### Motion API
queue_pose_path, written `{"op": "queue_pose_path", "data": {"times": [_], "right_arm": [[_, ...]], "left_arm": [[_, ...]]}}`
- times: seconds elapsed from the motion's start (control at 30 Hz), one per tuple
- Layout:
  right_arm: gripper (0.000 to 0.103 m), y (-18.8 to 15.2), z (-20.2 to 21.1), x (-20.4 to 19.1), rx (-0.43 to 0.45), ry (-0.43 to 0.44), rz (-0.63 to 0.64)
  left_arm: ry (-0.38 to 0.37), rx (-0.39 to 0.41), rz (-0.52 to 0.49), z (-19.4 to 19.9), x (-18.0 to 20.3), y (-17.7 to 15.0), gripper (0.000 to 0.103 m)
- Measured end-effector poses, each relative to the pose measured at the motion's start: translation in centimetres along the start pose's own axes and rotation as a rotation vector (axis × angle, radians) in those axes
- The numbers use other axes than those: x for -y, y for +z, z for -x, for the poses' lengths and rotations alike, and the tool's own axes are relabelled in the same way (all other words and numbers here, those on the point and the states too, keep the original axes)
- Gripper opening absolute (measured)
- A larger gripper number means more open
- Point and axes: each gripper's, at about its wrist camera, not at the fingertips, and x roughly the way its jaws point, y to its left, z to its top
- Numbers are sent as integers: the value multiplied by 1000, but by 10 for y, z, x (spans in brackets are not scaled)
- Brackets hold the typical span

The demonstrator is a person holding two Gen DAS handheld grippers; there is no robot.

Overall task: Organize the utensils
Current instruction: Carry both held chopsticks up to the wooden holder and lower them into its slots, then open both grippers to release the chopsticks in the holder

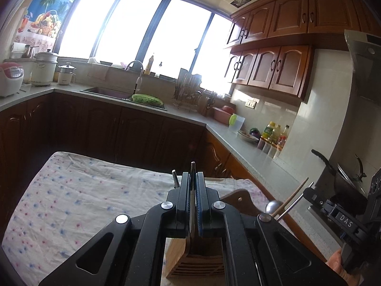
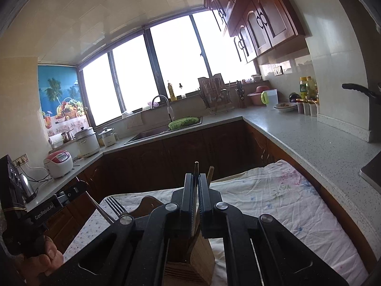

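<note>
Left wrist view: left tool (image 1: 193, 183) clamped on a fork handle (image 1: 192, 166), held upright over the wooden holder (image 1: 190, 259), likely for dropping into a slot. Bench under a dotted cloth (image 1: 78, 190); kitchen counter (image 1: 250, 157) beyond.

Right wrist view: right tool (image 2: 195, 186) pinched shut on a thin dark utensil (image 2: 196, 166) above that holder (image 2: 202, 257). Fork tines (image 2: 115, 206) at left; bright window (image 2: 166, 64) behind.

A wooden utensil holder (image 1: 188, 259) stands on a cloth-covered table (image 1: 71, 202). Behind the table runs a counter (image 1: 185, 114), with a sink (image 1: 107, 93) set in it.
</note>
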Motion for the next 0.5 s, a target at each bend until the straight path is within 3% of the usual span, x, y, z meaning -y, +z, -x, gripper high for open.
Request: {"op": "queue_pose_path", "data": {"times": [0.5], "right_arm": [[5,-2,-12,7,-60,-1,-24]], "left_arm": [[-6,-29,5,8,-10,11,4]]}}
